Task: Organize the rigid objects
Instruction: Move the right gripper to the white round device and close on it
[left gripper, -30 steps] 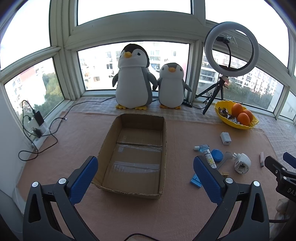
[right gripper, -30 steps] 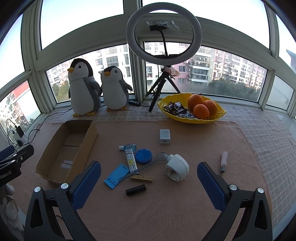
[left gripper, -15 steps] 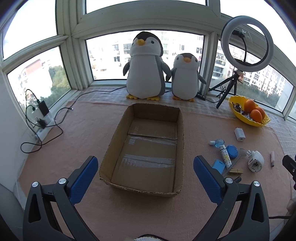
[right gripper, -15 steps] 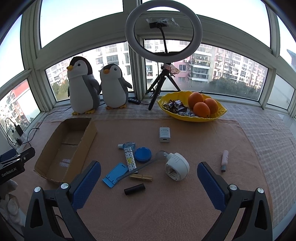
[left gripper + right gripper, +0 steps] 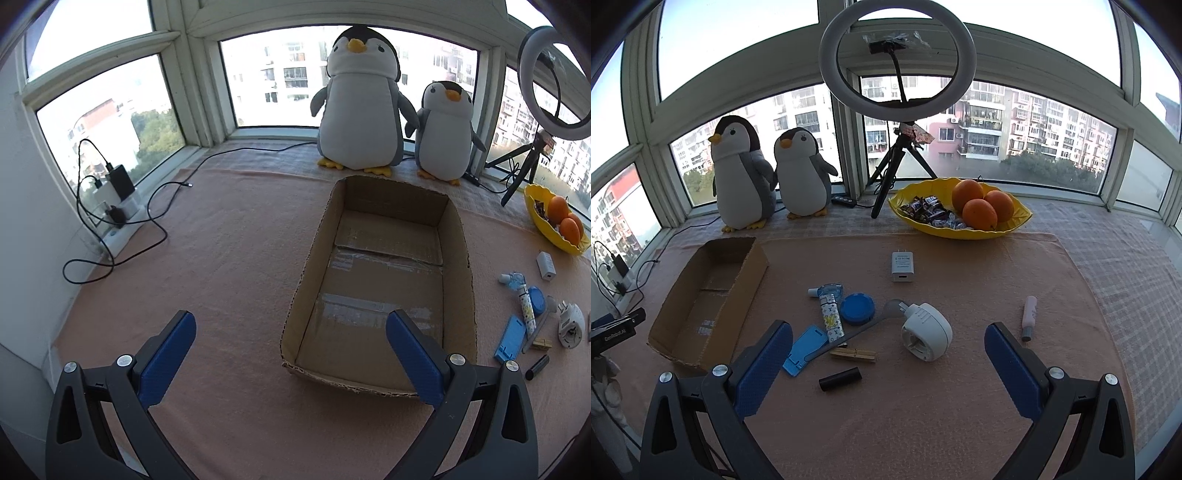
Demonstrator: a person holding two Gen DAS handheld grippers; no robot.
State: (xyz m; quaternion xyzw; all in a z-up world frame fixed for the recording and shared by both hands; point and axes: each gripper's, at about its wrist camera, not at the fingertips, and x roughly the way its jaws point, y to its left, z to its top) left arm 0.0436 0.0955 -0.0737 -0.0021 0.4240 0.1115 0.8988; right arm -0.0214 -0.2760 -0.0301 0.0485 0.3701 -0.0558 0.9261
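Showing both tongs empty and spread wide: the left gripper [image 5: 291, 354] has its 2 blue fingers well apart above the mat [image 5: 229, 266], its right finger overlapping the near corner of the cardboard box [image 5: 303, 291]; the right gripper [image 5: 888, 358] is likewise wide apart, hovering over the scattered items. Over the last second the left view has swung leftward, so the box now sits right of centre and the power strip [image 5: 118, 206] with its cables has come into view, whereas the right view has barely shifted. This suggests the sorting has not begun: the box is empty, only tape strips on its floor.

The items lie together on the mat right of the box: a white round plug adapter [image 5: 926, 336], a blue round case [image 5: 857, 308], a patterned lighter [image 5: 830, 318], a blue phone stand [image 5: 806, 349], a wooden clothespin [image 5: 853, 355], a black cylinder [image 5: 840, 379] nearest the right gripper, a white charger [image 5: 901, 266] and a pink tube [image 5: 1028, 318] well apart to the right. All look small and hard, judged easy to pinch.
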